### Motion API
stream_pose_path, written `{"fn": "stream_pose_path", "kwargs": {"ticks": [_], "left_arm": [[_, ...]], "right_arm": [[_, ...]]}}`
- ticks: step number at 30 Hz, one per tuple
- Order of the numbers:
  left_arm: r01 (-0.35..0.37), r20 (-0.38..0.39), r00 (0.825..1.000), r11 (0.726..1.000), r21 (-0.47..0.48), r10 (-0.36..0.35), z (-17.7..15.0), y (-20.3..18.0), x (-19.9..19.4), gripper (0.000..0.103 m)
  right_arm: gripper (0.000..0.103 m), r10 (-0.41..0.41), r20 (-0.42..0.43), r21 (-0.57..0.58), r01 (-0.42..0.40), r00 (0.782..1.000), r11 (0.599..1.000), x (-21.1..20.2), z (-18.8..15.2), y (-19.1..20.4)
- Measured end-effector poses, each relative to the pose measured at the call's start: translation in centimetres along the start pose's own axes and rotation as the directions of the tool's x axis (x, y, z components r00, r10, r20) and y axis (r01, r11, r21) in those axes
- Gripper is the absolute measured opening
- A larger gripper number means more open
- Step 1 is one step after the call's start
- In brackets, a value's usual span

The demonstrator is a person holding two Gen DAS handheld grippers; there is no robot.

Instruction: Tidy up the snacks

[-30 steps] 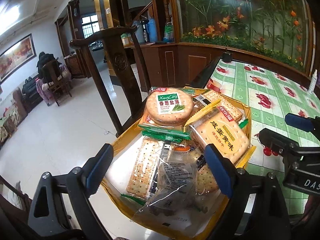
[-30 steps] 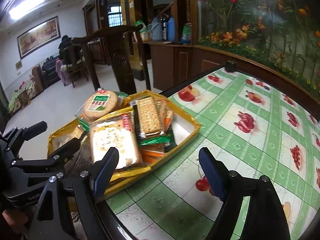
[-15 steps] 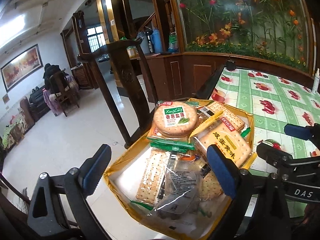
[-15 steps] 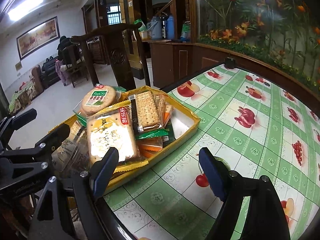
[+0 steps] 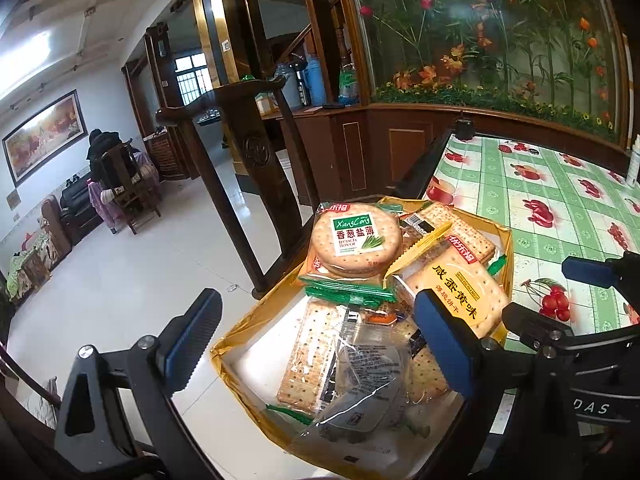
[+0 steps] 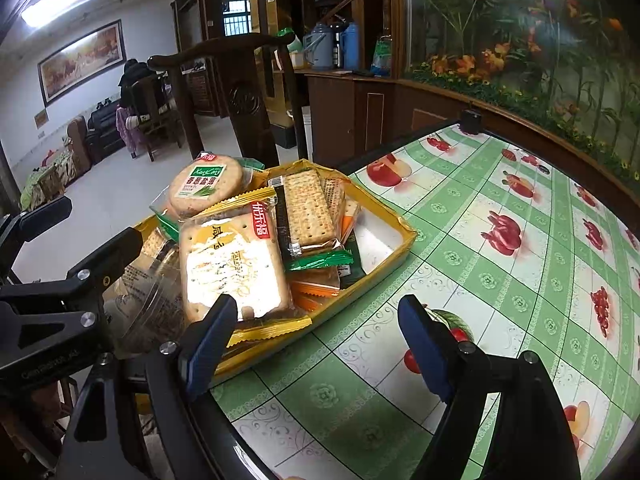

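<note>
A yellow tray (image 5: 236, 344) (image 6: 404, 236) heaped with wrapped cracker packs sits at the table's left corner. A round XiangCong biscuit pack (image 5: 354, 240) (image 6: 206, 188) lies on top at the far side. A square yellow-wrapped cracker pack (image 5: 456, 300) (image 6: 234, 268) lies beside it, and a clear crumpled wrapper (image 5: 360, 392) lies at the near end. My left gripper (image 5: 316, 348) is open and empty, hovering over the tray's near end. My right gripper (image 6: 316, 340) is open and empty, over the table just right of the tray.
The table has a green checked cloth with fruit prints (image 6: 520, 264). A dark wooden chair (image 5: 248, 148) stands just behind the tray, off the table's edge. A wood-framed flower panel (image 5: 500, 40) runs along the table's far side. A white bottle (image 5: 634, 164) stands far right.
Both grippers have drawn back and risen slightly from the tray, so it looks a little farther off. Both stay open. The snacks have not moved.
</note>
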State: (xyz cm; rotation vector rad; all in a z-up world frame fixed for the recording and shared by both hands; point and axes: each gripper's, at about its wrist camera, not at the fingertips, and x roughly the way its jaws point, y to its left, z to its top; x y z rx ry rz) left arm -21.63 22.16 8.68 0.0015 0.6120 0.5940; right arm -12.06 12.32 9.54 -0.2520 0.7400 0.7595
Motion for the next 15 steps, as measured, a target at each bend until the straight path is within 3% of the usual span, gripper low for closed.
{"fn": "stream_pose_path", "kwargs": {"ticks": [15], "left_arm": [[-0.006, -0.008, 1.0, 1.0, -0.014, 0.006, -0.1, 0.39, 0.16, 0.097]], "right_arm": [[0.083, 0.005, -0.019, -0.003, -0.005, 1.0, 1.0, 0.3, -0.22, 0.17]]}}
